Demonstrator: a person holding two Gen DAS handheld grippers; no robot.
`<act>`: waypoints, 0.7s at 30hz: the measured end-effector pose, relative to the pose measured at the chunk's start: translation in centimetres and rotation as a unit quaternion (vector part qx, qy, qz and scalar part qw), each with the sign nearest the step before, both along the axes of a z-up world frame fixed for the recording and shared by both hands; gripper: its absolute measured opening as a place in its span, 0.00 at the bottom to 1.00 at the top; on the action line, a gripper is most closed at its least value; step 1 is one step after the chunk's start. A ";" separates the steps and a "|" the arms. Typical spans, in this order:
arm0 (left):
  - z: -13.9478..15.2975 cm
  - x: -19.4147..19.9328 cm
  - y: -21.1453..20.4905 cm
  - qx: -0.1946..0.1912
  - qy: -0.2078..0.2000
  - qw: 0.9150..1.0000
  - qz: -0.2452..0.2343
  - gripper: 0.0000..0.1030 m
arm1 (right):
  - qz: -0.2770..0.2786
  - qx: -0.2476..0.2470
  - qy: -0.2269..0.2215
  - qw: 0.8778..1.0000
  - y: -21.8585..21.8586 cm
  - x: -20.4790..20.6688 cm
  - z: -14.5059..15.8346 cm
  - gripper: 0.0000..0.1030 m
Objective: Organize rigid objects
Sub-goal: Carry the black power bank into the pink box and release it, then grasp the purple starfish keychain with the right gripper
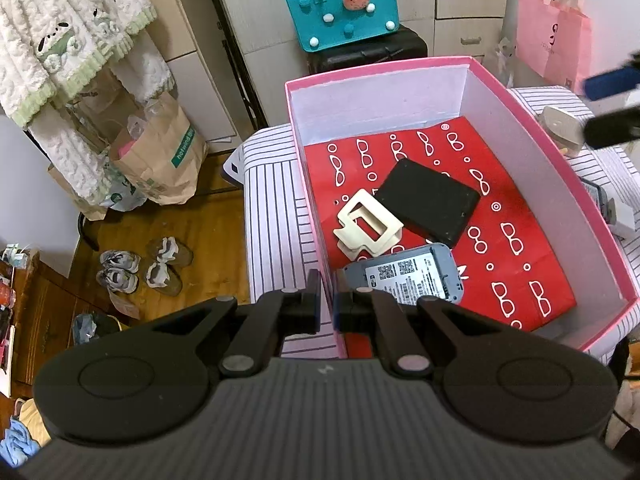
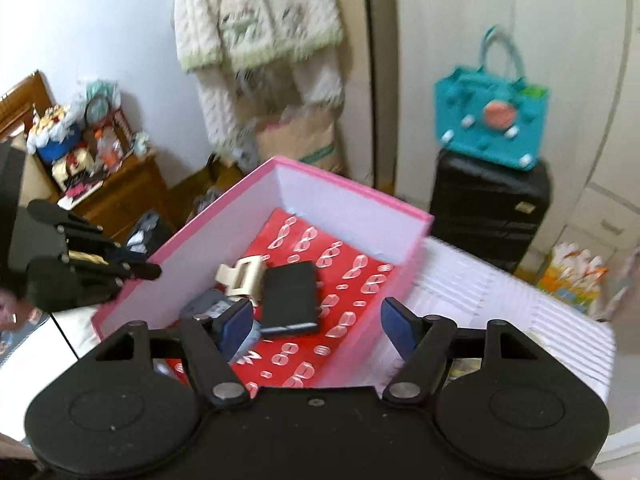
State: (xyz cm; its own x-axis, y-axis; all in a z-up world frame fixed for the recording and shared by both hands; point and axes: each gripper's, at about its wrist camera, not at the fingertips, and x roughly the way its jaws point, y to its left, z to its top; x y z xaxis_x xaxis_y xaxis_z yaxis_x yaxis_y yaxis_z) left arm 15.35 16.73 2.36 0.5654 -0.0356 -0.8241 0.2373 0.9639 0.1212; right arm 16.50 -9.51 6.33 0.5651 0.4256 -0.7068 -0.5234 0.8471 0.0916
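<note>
A pink box (image 1: pixel 532 148) with a red glasses-print liner stands on a striped cloth. In it lie a cream hair claw (image 1: pixel 366 226), a black flat case (image 1: pixel 430 202) and a grey device with a label (image 1: pixel 404 276). My left gripper (image 1: pixel 327 300) is shut on the box's near left wall. My right gripper (image 2: pixel 316 328) is open and empty above the box (image 2: pixel 224 216); the claw (image 2: pixel 242 278), black case (image 2: pixel 292 298) and grey device (image 2: pixel 208 306) show below it. The right fingertips (image 1: pixel 612 80) show at the right edge of the left wrist view.
A beige object (image 1: pixel 564 130) and a white-grey device (image 1: pixel 616 208) lie on the striped cloth (image 1: pixel 272 208) right of the box. A black suitcase (image 2: pixel 490 204) with a teal bag (image 2: pixel 490 120) stands behind. Paper bags and shoes (image 1: pixel 148 268) are on the floor at left.
</note>
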 end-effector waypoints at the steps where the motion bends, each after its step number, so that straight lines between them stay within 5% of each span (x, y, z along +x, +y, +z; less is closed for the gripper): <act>1: 0.0 0.0 0.1 -0.003 0.001 1.000 0.002 0.04 | -0.011 0.002 -0.020 1.000 -1.1 -0.8 -0.3 0.78; 5: 0.0 0.0 0.3 -0.011 0.000 1.000 0.008 0.04 | -0.047 -0.006 -0.040 0.998 -4.7 -2.7 -2.5 0.78; 15: -0.2 -0.2 0.3 -0.010 -0.004 1.000 0.012 0.04 | -0.100 0.001 0.069 0.993 -11.6 -3.9 -9.6 0.70; 21: -0.5 0.1 0.0 -0.006 0.000 1.000 0.017 0.04 | -0.084 -0.048 0.059 0.994 -11.7 -3.6 -11.5 0.59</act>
